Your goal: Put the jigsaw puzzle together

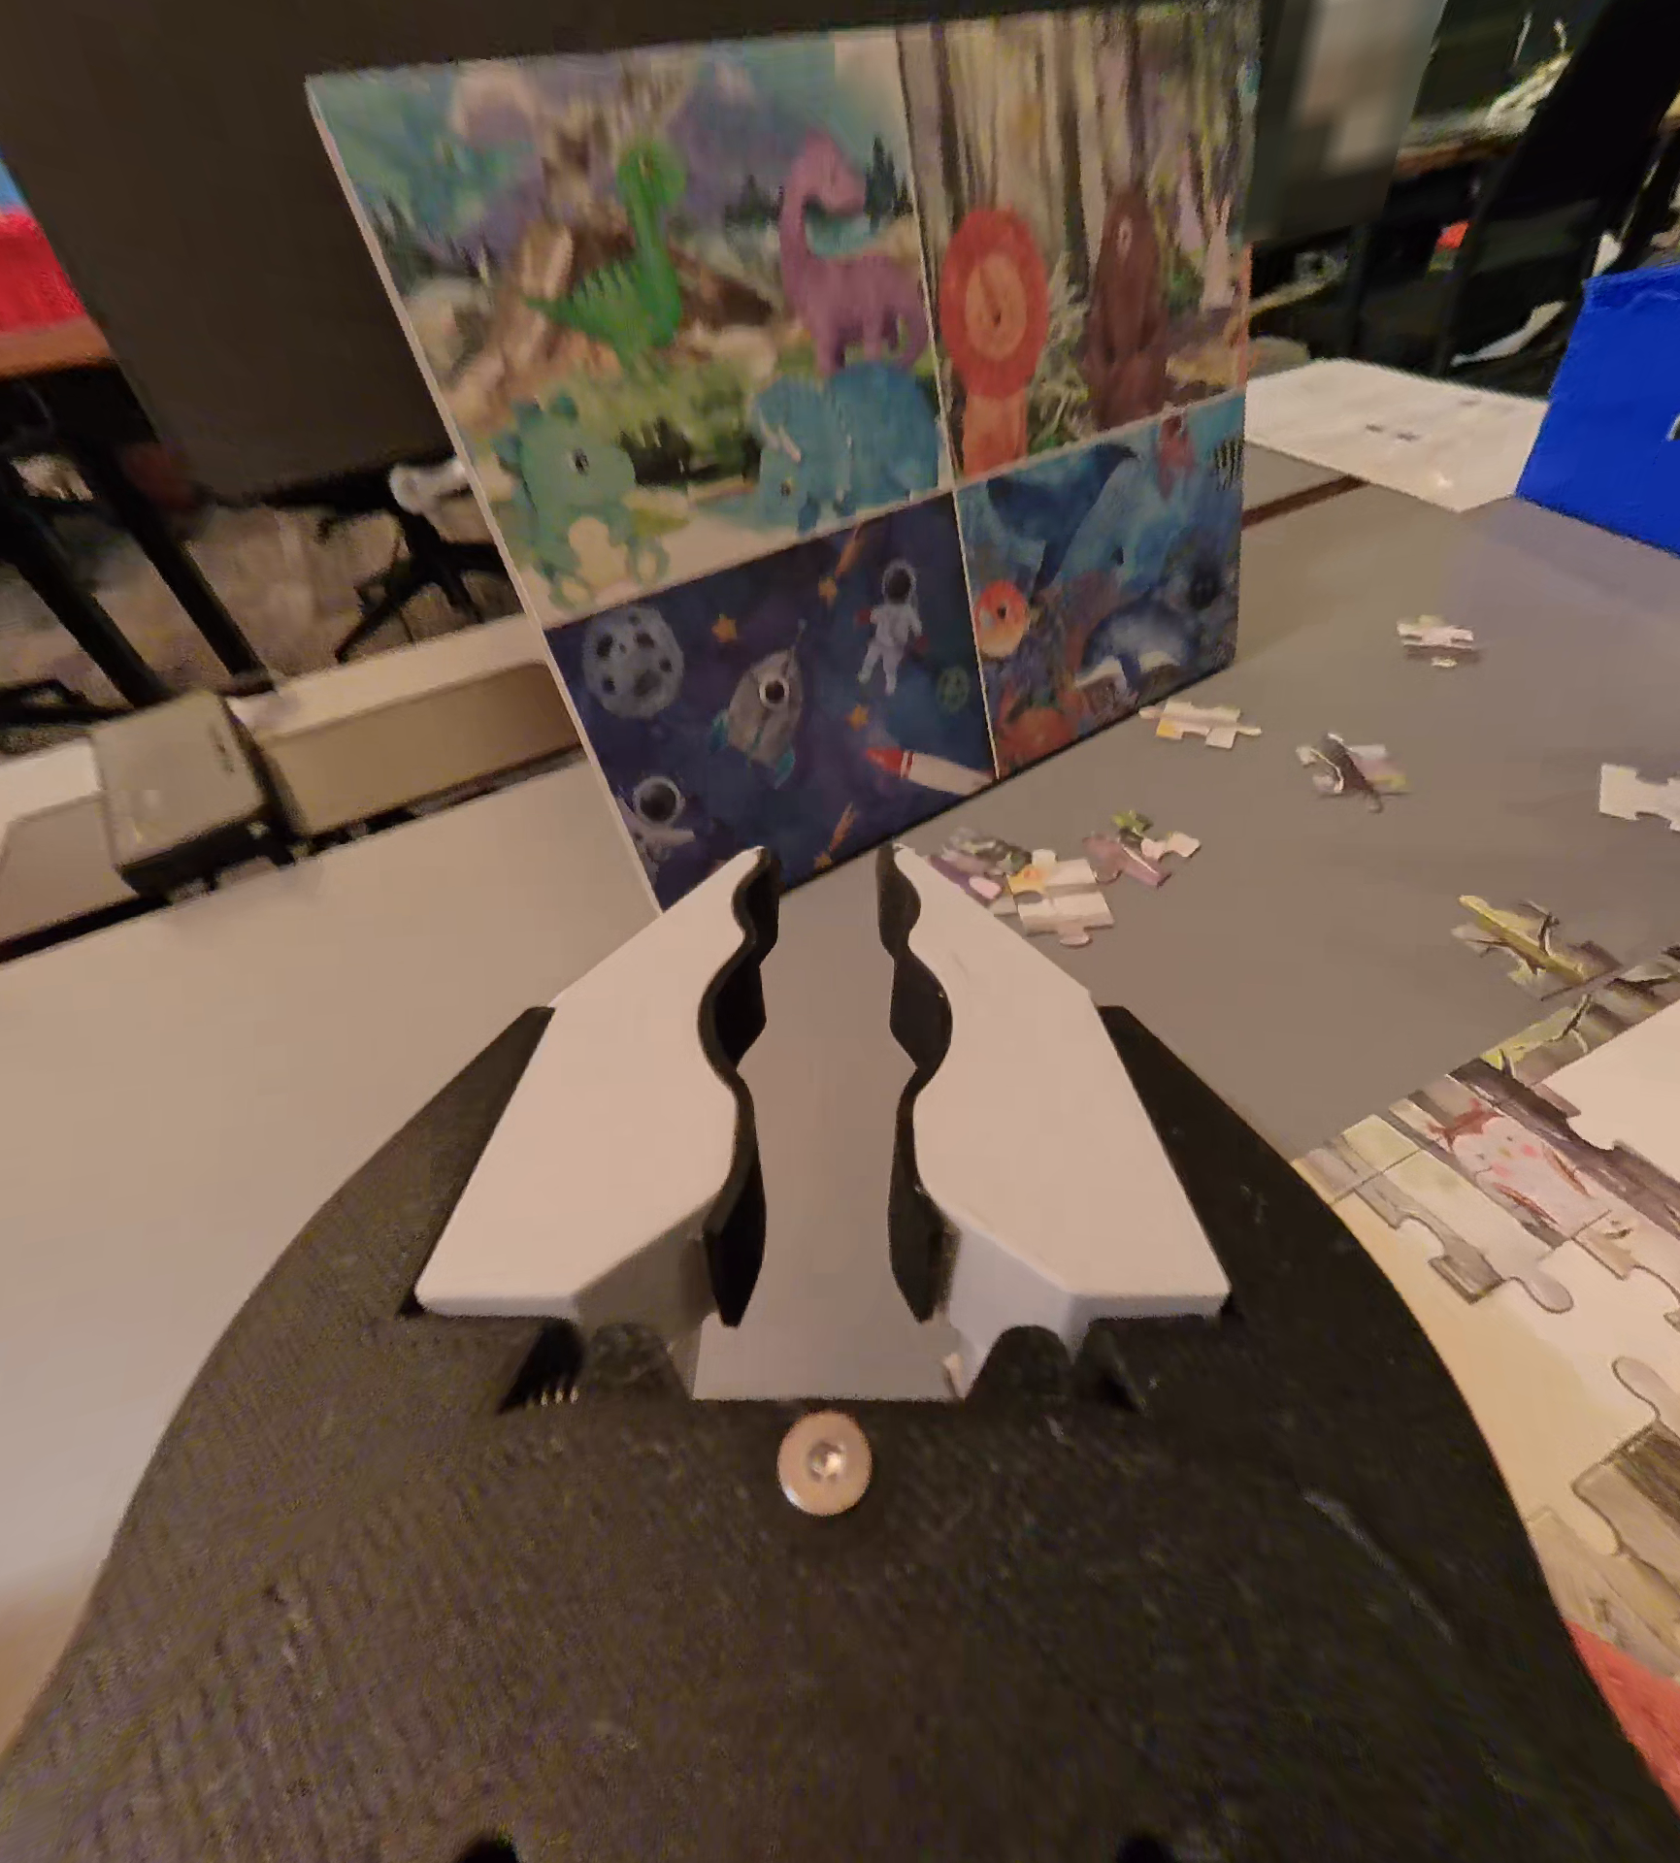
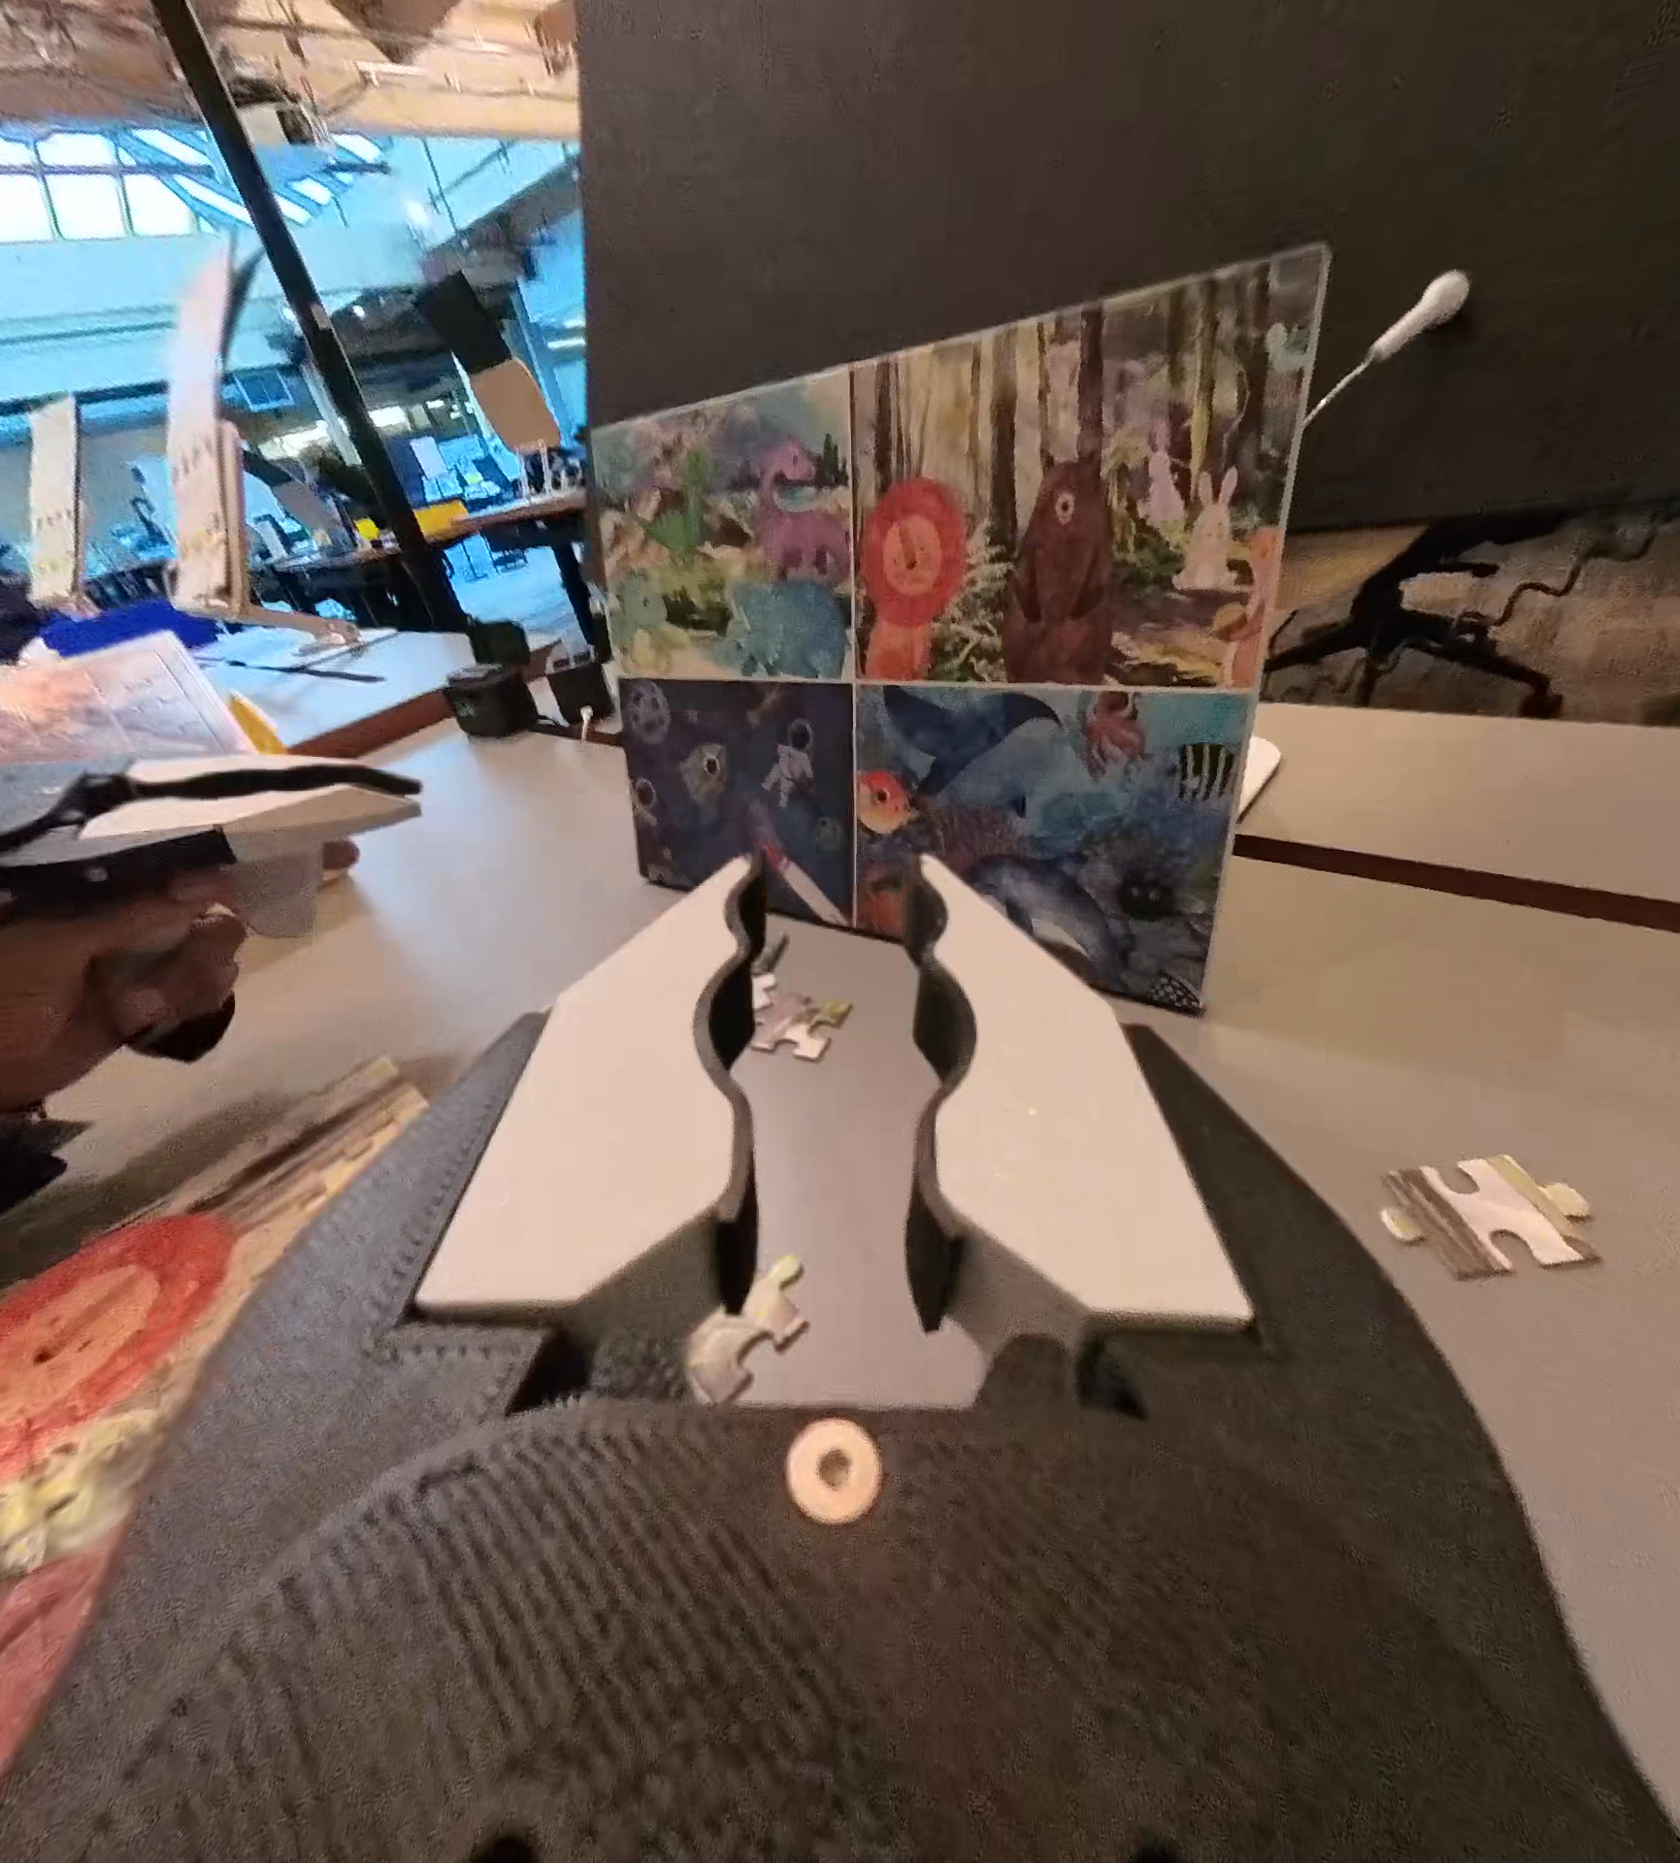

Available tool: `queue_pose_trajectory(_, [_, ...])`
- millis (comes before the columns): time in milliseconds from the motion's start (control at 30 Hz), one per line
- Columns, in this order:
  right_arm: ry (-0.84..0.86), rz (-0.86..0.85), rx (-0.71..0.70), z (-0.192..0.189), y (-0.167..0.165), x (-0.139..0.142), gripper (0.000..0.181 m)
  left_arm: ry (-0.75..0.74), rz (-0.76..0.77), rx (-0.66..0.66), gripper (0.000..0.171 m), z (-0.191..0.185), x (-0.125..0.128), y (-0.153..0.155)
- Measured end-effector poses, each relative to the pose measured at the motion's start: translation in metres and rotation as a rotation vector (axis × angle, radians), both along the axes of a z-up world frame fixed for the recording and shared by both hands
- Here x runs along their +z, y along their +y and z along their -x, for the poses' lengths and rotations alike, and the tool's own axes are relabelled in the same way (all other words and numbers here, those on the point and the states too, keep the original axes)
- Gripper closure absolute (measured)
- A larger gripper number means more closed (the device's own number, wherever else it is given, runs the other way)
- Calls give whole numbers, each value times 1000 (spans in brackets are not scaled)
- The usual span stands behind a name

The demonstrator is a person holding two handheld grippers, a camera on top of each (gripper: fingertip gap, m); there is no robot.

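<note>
R gripper [image 2: 841, 897] hovers low over grey table [image 2: 1420, 1008], fingers spread, nothing between them; loose piece [image 2: 750, 1331] lies on table below its base, another [image 2: 1486, 1215] off to its right. L gripper [image 1: 825, 877] also spread, empty. Best approach, prob.: drop straight over one piece, pinch by edges, keep flat. Part-built puzzle [image 1: 1572, 1260] sits at table's near edge w/ lion showing, middle unfilled. Farther back, reference picture board [image 2: 956, 645] stands upright, more pieces [image 1: 1067, 887] scattered before it.
</note>
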State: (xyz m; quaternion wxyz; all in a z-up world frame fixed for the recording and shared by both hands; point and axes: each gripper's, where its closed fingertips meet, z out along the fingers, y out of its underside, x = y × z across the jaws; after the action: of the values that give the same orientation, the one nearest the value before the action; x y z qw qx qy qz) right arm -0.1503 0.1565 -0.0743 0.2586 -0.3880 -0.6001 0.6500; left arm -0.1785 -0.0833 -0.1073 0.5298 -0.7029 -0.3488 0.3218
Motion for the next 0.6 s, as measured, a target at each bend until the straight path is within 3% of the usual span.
queue_pose_trajectory(133, [63, 30, -52, -4, 19, 20, 157, 81, 62, 18, 159, 0, 5, -2])
queue_pose_trajectory(300, [89, 92, -85, -8, 38, 34, 153, 32, 28, -35, 168, 0, -9, 8])
queue_pose_trajectory(600, [68, 45, -167, -2, 64, 26, 151, 57, 52, -53, 171, -2, -9, 12])
